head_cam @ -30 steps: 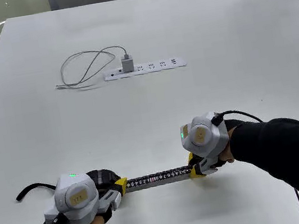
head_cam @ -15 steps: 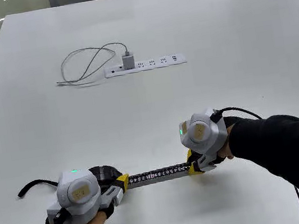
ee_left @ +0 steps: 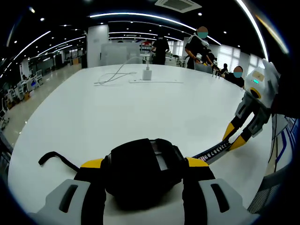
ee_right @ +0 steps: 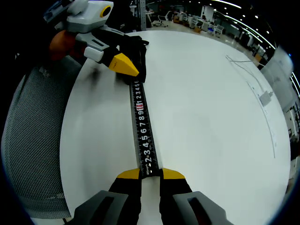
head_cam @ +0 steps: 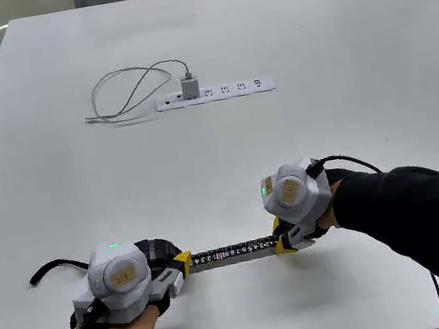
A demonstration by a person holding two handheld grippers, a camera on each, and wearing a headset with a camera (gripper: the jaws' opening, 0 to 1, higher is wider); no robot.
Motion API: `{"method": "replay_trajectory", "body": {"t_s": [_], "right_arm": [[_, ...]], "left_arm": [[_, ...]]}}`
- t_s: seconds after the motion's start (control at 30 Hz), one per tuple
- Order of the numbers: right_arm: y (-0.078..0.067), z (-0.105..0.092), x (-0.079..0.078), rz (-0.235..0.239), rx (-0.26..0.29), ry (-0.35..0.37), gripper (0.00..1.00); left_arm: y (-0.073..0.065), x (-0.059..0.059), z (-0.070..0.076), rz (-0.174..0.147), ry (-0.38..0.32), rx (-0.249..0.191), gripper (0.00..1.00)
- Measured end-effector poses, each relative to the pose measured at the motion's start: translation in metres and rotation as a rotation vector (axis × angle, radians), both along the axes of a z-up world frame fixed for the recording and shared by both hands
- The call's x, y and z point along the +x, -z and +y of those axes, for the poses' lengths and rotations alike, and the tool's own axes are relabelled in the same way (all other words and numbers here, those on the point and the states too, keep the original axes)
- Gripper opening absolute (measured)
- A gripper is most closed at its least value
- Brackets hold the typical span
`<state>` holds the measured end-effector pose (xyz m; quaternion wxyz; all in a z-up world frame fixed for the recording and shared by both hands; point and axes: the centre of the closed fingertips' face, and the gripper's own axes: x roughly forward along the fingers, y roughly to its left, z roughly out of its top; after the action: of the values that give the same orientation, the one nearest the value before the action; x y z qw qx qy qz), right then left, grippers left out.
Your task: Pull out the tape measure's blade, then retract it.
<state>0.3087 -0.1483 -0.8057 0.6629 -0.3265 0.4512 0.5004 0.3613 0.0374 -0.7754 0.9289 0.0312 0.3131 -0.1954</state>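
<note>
Counting two grippers, one tape measure, one blade, one strap, one power strip, one charger, one cable. Finding the left gripper (head_cam: 177, 268) clamped around the black tape measure (ee_left: 143, 171), yellow jaw tips pressing on either side of the case, at the near left of the table (head_cam: 334, 46). Finding the right gripper (ee_right: 150, 174) pinching the free end of the blade (ee_right: 143, 126), jaws closed on it. Reading the blade as lying flat and straight between the two grippers, printed numerals facing up. Noting the black strap (head_cam: 52, 268) lying on the table just left of the case. Logging a white tabletop, with the power strip (head_cam: 216, 92) well apart toward the far side, the charger (head_cam: 189, 85) plugged into it, the cable (head_cam: 128, 91) looped to its left. Seeing beyond an open-plan room with strip ceiling lights, a glossy floor and several people standing.
</note>
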Motion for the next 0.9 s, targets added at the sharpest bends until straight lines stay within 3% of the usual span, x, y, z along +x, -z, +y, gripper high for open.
{"method": "replay_trajectory", "body": {"t_s": [0.9], "right_arm": [[0.001,0.011,0.003,0.001,0.013,0.003,0.1]], "left_arm": [[0.0,0.001,0.0,0.0,0.001,0.002,0.62]]}}
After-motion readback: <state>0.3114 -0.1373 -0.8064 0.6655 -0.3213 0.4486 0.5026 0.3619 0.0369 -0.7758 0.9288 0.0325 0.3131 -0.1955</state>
